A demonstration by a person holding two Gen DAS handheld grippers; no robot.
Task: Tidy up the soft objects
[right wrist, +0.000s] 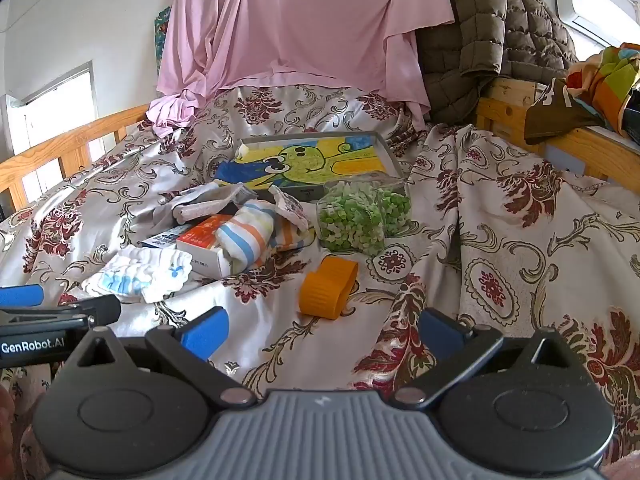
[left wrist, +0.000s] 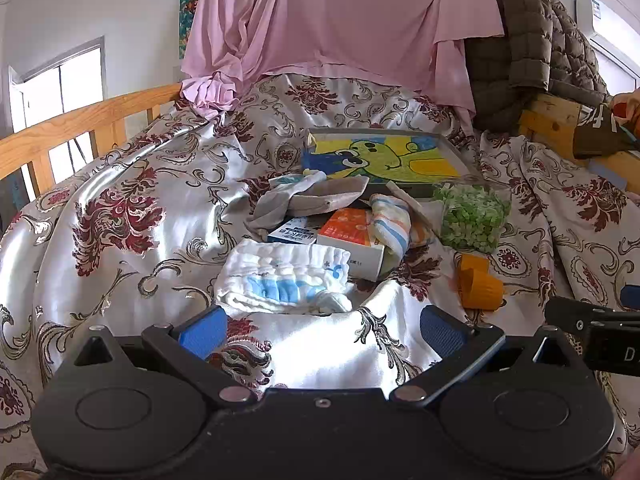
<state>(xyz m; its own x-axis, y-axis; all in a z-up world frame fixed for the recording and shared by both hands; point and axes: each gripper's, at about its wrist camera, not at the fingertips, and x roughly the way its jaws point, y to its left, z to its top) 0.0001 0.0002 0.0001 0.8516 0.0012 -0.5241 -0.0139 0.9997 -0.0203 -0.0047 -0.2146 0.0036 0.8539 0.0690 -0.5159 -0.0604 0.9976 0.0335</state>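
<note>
A folded white cloth with blue print (left wrist: 286, 280) (right wrist: 140, 276) lies on the floral bedspread just beyond my left gripper (left wrist: 322, 330). Behind it sit a grey sock (left wrist: 308, 200) (right wrist: 204, 204) and a striped cloth (left wrist: 392, 220) (right wrist: 250, 232), draped over an orange-and-white box (left wrist: 352, 242) (right wrist: 204, 246). My left gripper is open, with only bedspread between its blue pads. My right gripper (right wrist: 324, 334) is open too, just short of an orange ribbed cap (right wrist: 328, 286) (left wrist: 478, 286). Neither touches any object.
A clear jar of green pieces (left wrist: 474, 216) (right wrist: 360, 216) stands right of the pile. A framed frog picture (left wrist: 384, 156) (right wrist: 308, 160) lies behind. Pink sheet (left wrist: 340, 20) and brown quilted jacket (left wrist: 532, 40) hang at the back. Wooden rail (left wrist: 80, 128) runs along the left.
</note>
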